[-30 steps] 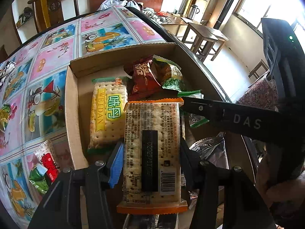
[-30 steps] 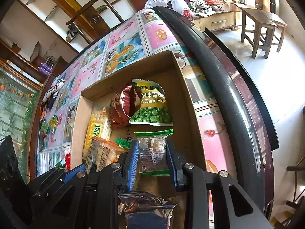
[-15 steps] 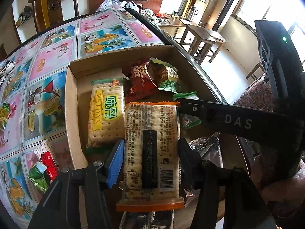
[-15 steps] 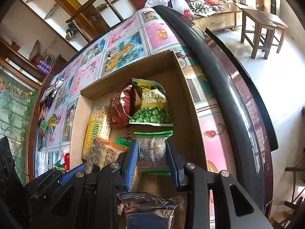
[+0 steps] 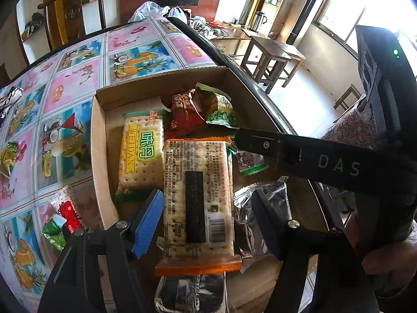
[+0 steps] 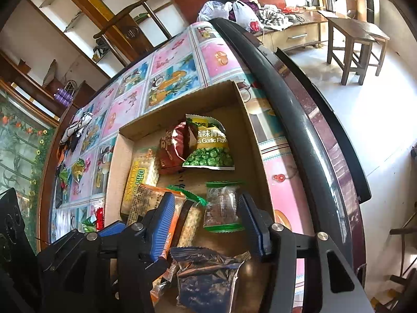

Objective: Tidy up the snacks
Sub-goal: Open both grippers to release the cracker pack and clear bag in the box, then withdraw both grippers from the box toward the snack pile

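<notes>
Left wrist view: my left gripper [image 5: 207, 214] stands spread around the orange-edged cracker pack [image 5: 198, 195], no pad touching, its length running along my fingers inside the cardboard box [image 5: 97, 140].

Right wrist view: my right gripper [image 6: 206, 224] is likewise agape; the small green-trimmed packet [image 6: 222, 206] lies between its fingers, nearer the right one.

A home dining room: patterned table [image 5: 78, 88], wooden stools [image 6: 357, 39], kettle [image 5: 259, 20]

Two cracker packs [image 5: 198, 195], one box [image 5: 99, 156]
</notes>
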Demonstrator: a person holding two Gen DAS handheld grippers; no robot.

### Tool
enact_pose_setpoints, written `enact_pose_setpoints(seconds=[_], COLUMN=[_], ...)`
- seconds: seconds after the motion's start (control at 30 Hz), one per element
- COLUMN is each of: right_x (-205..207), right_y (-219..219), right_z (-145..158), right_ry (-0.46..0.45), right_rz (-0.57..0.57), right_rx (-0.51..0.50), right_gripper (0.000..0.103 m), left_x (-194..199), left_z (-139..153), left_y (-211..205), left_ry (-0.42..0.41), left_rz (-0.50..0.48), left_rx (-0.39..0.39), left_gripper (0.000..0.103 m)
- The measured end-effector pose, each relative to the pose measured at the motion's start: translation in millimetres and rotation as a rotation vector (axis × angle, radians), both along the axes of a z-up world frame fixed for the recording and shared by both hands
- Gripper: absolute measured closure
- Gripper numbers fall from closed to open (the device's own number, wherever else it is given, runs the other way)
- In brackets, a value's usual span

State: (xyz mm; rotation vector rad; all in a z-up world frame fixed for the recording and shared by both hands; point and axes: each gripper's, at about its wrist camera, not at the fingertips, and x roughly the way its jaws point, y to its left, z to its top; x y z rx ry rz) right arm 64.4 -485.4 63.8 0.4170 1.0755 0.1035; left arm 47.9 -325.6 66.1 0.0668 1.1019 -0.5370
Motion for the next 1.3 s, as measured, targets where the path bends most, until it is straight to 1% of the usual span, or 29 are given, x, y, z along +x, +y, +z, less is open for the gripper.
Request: enact_pose_setpoints(seconds=[0.1, 0.4, 0.47, 0.53, 0.63, 0.9, 1.1, 1.3], right_x=[-5, -17, -19, -21, -23, -26, -25, -23], right_y=[1, 10, 14, 18, 22, 39, 62, 90], right_z=[9, 31, 35, 39, 40, 45, 48, 49], right_ry=[-0.026, -0.074, -0.08, -0.08, -0.075, -0.077, -0.075, -0.072], right_rz=[-0.009, -0.019, -0.017, -0.021, -0.026, -0.022, 0.019, 0.067], right_rx=[-0.006, -0.009, -0.005, -0.006, 0.003, 0.007, 0.003, -0.004], right_gripper=[0.048, 0.047, 0.046, 0.042, 0.041, 0.041, 0.04, 0.04], left_x=[-5, -22, -25, -27, -29, -32, -33, -32], left_z=[5, 28, 31, 33, 36, 49, 55, 52], left_y=[2, 10, 13, 17, 26, 60, 90, 123], left_ry=[-0.009, -0.077, -0.084, -0.089, -0.091, -0.134, -0.142, -0.131], left_rz=[-0.006, -0.034, -0.035, -0.032, -0.021, 0.025, 0.082, 0.15], left_rx=[-0.01, -0.019, -0.021, -0.021, -0.026, -0.024, -0.034, -0.042], left_gripper=[0.034, 0.032, 0.032, 0.031, 0.031, 0.031, 0.031, 0.031])
